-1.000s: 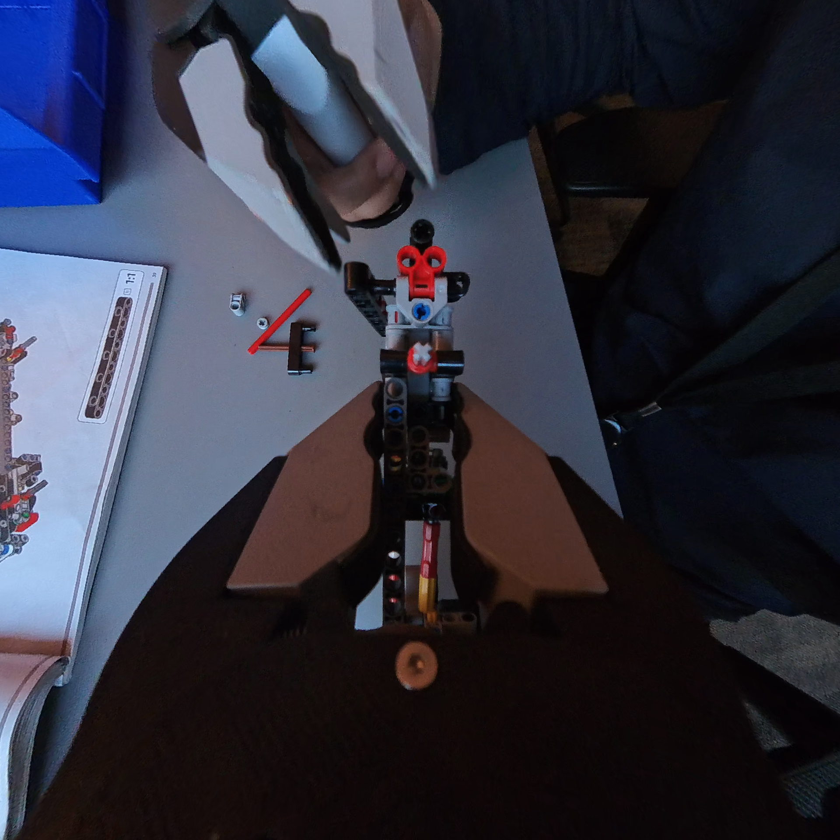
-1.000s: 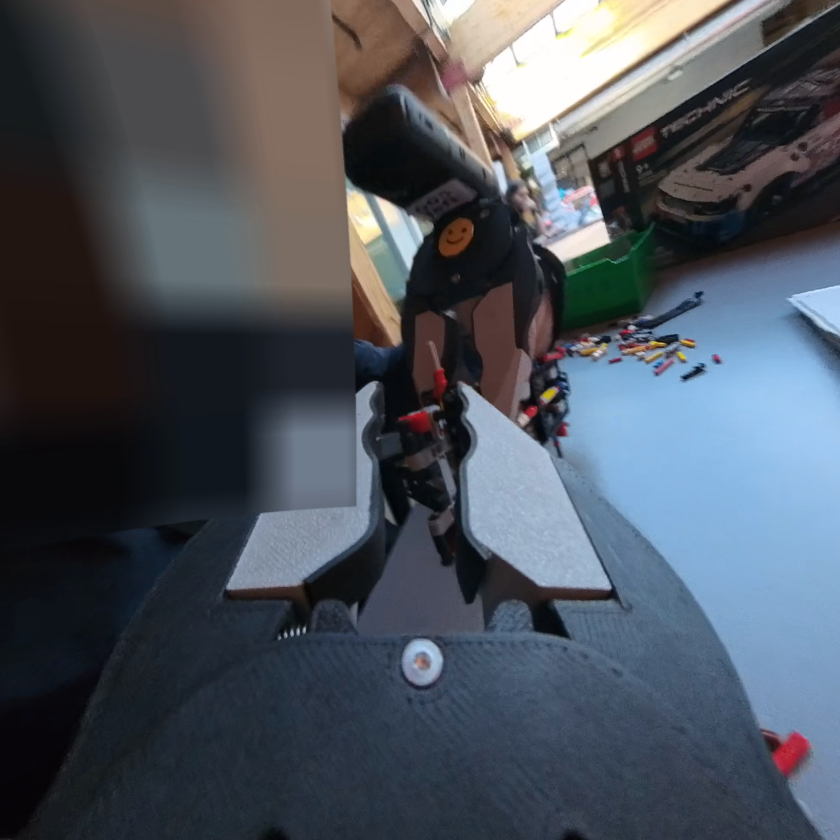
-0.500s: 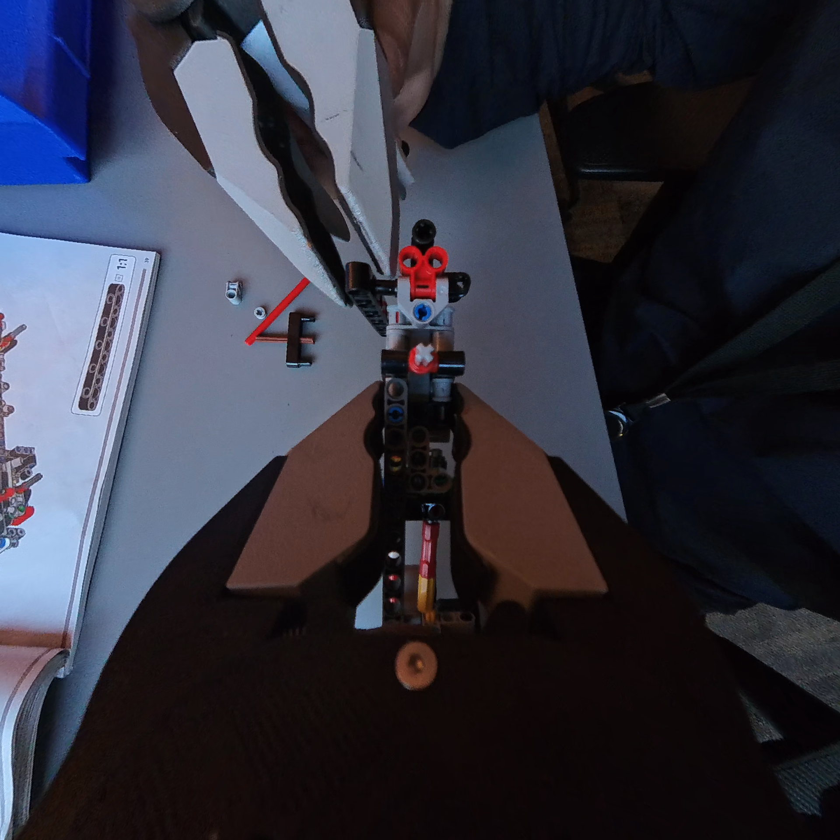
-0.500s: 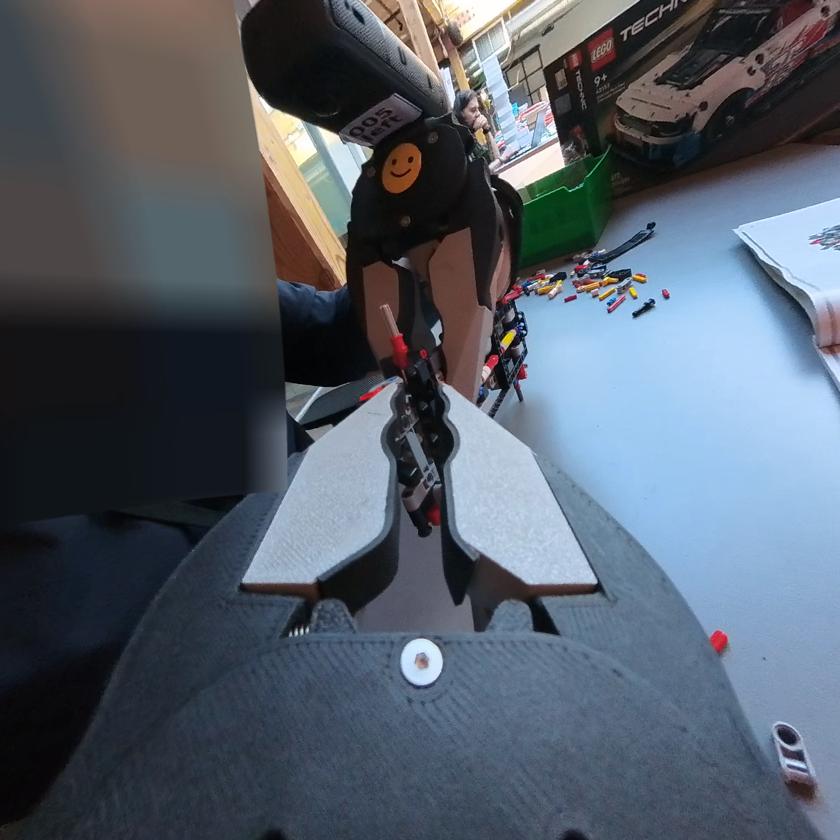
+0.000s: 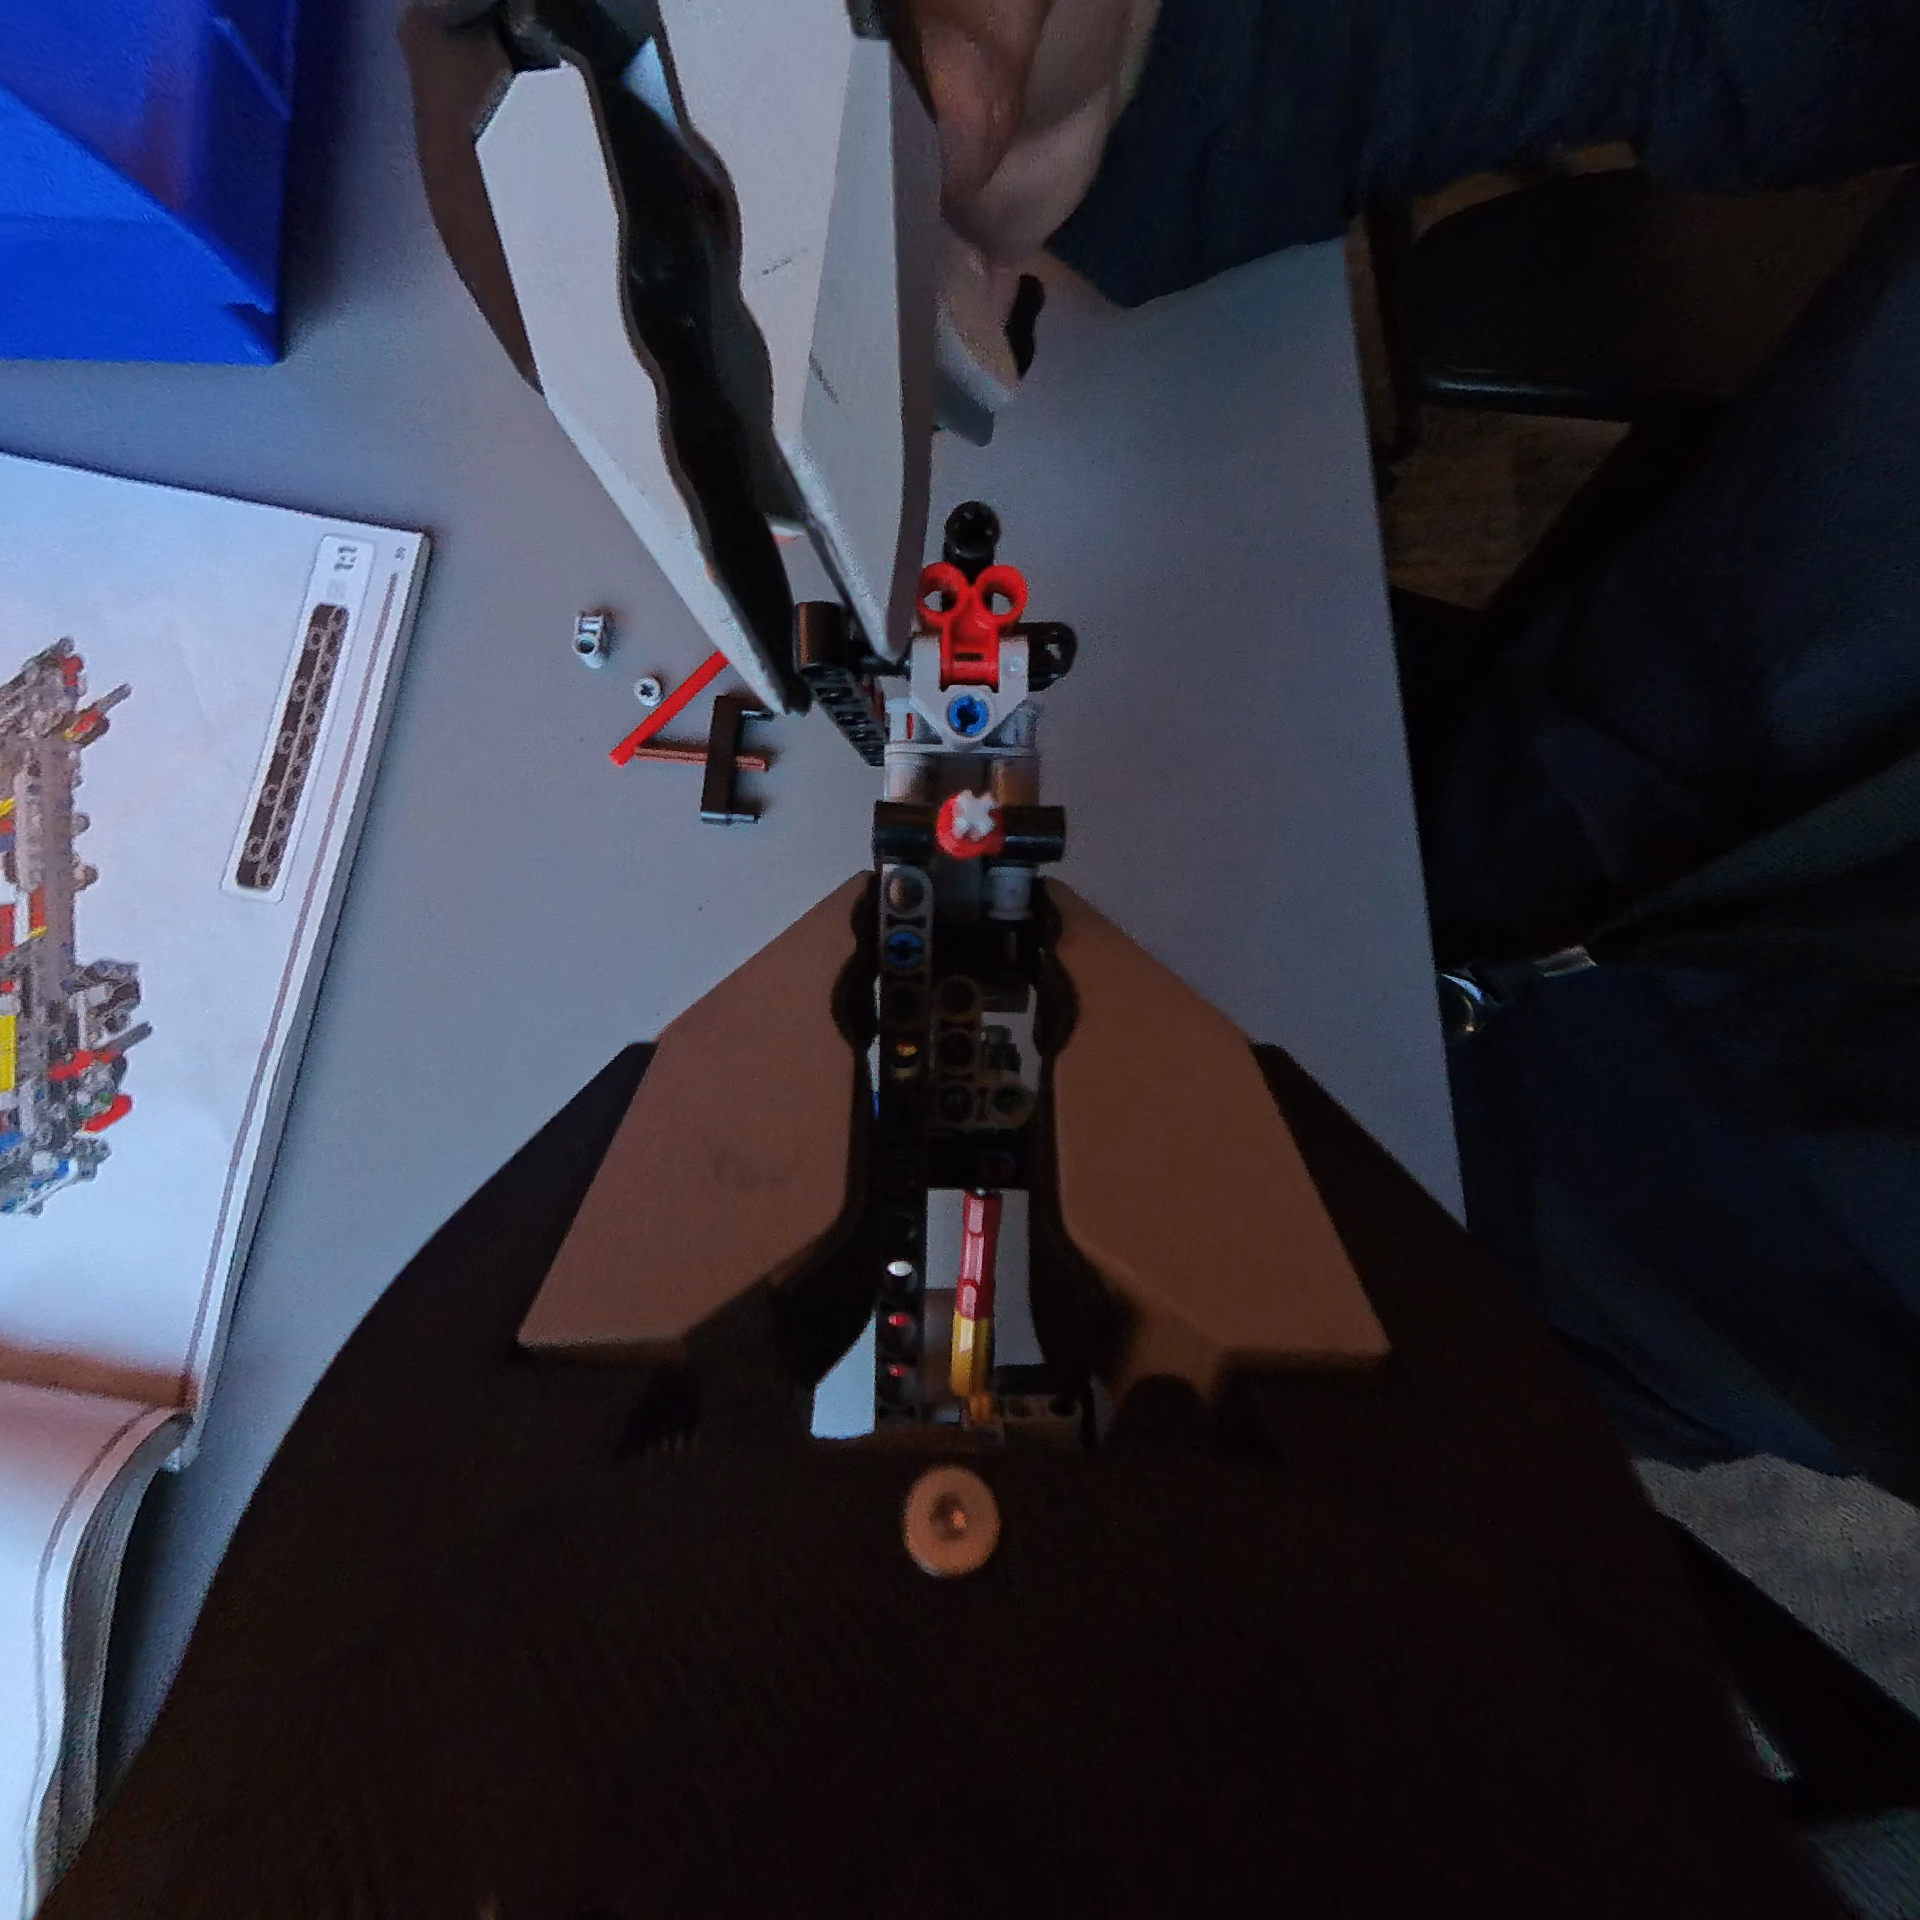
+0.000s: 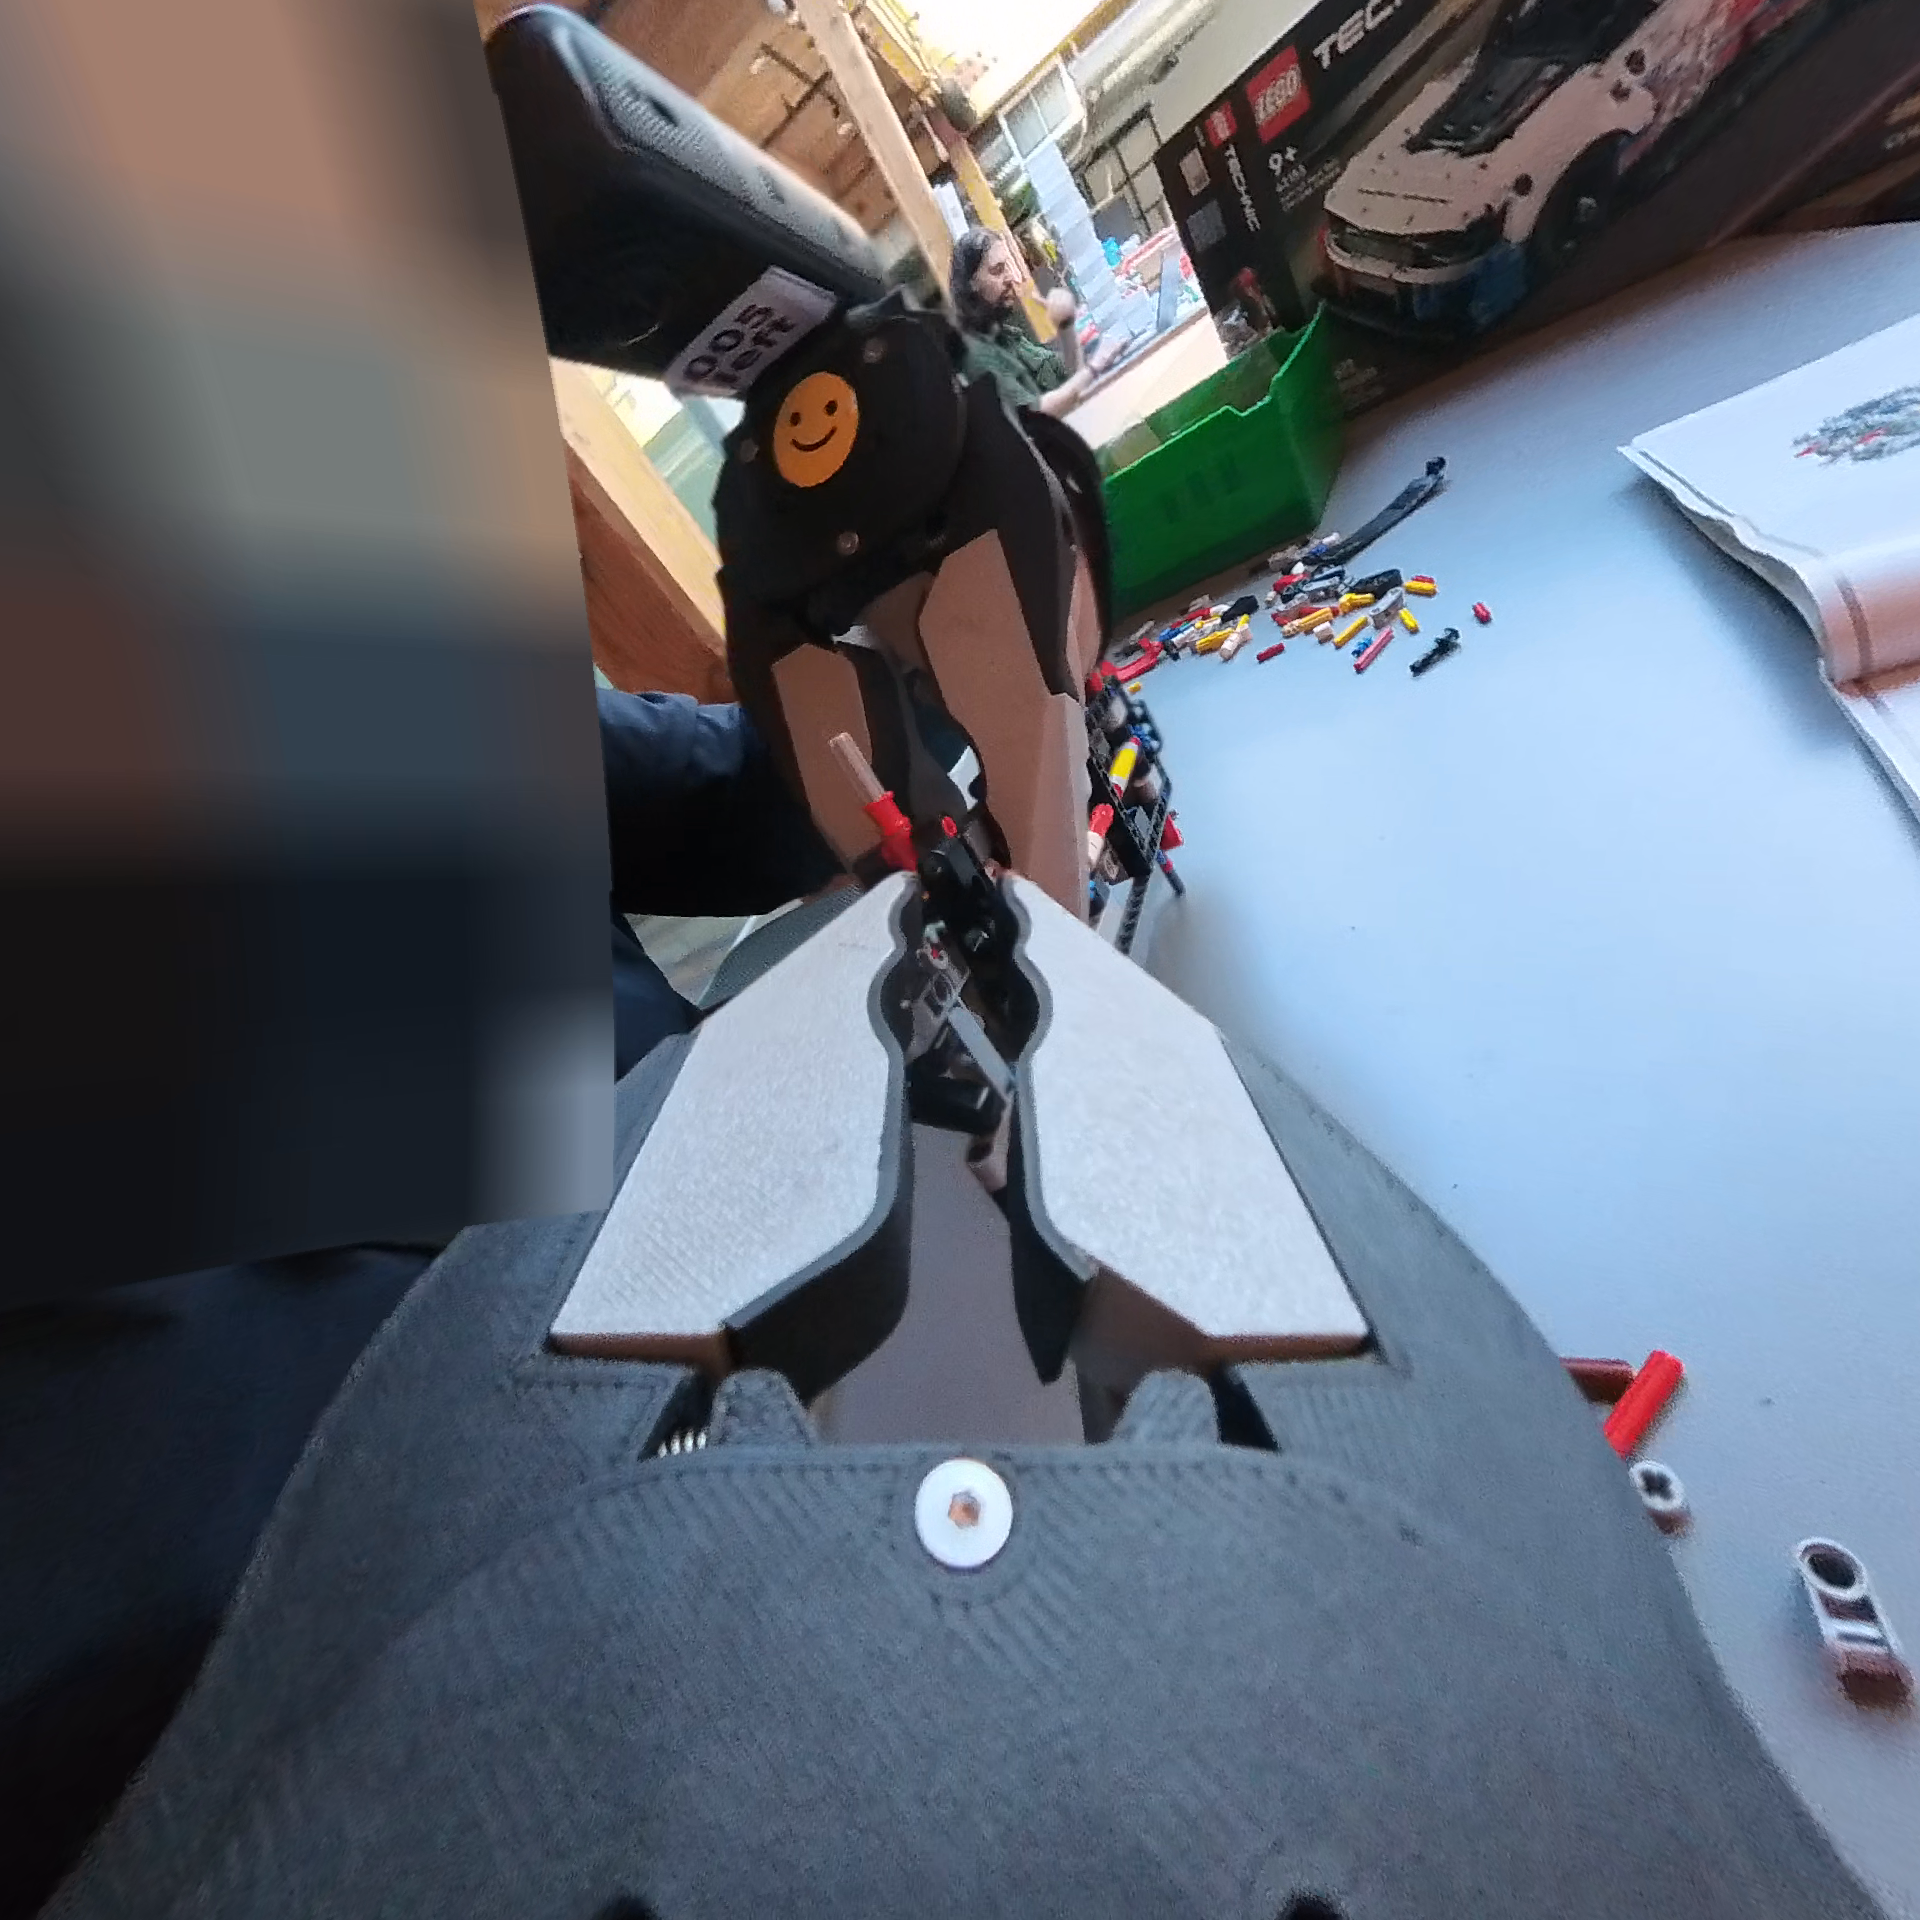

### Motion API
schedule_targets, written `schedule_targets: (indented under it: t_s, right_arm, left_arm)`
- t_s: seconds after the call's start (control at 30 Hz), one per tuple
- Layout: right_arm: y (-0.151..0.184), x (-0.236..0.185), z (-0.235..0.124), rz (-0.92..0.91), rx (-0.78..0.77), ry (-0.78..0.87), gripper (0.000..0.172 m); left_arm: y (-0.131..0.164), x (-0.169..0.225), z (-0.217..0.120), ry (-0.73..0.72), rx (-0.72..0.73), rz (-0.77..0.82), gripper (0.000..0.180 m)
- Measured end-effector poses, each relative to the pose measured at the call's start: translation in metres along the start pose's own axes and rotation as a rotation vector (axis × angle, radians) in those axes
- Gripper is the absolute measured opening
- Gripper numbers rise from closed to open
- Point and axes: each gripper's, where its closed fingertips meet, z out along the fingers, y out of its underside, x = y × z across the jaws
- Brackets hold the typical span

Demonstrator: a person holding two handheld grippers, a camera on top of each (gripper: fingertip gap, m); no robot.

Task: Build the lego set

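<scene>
Left wrist view: the left gripper (image 5: 961,914) is clamped on a black-and-grey brick assembly (image 5: 961,790), which sticks out ahead of the fingertips with a red connector (image 5: 971,613) at its far end. The right gripper (image 5: 831,675) is seen coming in from ahead-left, its tips closed on a black beam (image 5: 847,696) at the left side of the assembly's far end. Left of the left gripper, on the grey tabletop (image 5: 1195,623), a red axle (image 5: 670,707), a black piece (image 5: 727,769) and two small grey bits (image 5: 592,634) are seen, then an open instruction booklet (image 5: 187,831) and a blue bin (image 5: 125,177) farther off. Right wrist view: the right gripper (image 6: 961,914) is clamped on black parts (image 6: 961,935); loose bricks (image 6: 1340,613) and a green bin (image 6: 1216,468) lie ahead-right.
</scene>
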Motion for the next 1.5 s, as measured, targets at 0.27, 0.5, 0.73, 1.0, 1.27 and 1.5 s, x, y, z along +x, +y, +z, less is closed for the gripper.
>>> schedule_targets:
  t_s: [0.27, 0.5, 0.73, 1.0, 1.27, 1.5]
  right_arm:
    - [0.003, -0.002, -0.002, -0.242, -0.043, 0.108, 0.007]
    - [0.017, -0.009, -0.002, -0.649, -0.202, 0.245, 0.004]
    - [0.02, 0.007, -0.002, -0.673, -0.241, 0.374, 0.006]
    - [0.028, 0.0, -0.001, -0.617, -0.243, 0.309, 0.007]
    - [0.03, -0.002, 0.002, -0.607, -0.216, 0.271, 0.042]
    - [0.024, 0.011, 0.005, -0.752, -0.192, 0.427, 0.022]
  left_arm:
    - [-0.002, 0.0, 0.004, -0.091, -0.012, -0.002, 0.024]
    - [0.004, 0.005, 0.014, -0.024, -0.055, 0.016, 0.025]
    - [0.015, -0.007, 0.017, -0.085, -0.085, 0.002, 0.026]
    - [0.018, -0.001, 0.02, -0.048, -0.114, 0.031, 0.027]
    - [0.018, -0.01, 0.019, -0.085, -0.116, 0.0, 0.026]
    - [0.022, -0.011, 0.018, -0.071, -0.131, -0.022, 0.026]
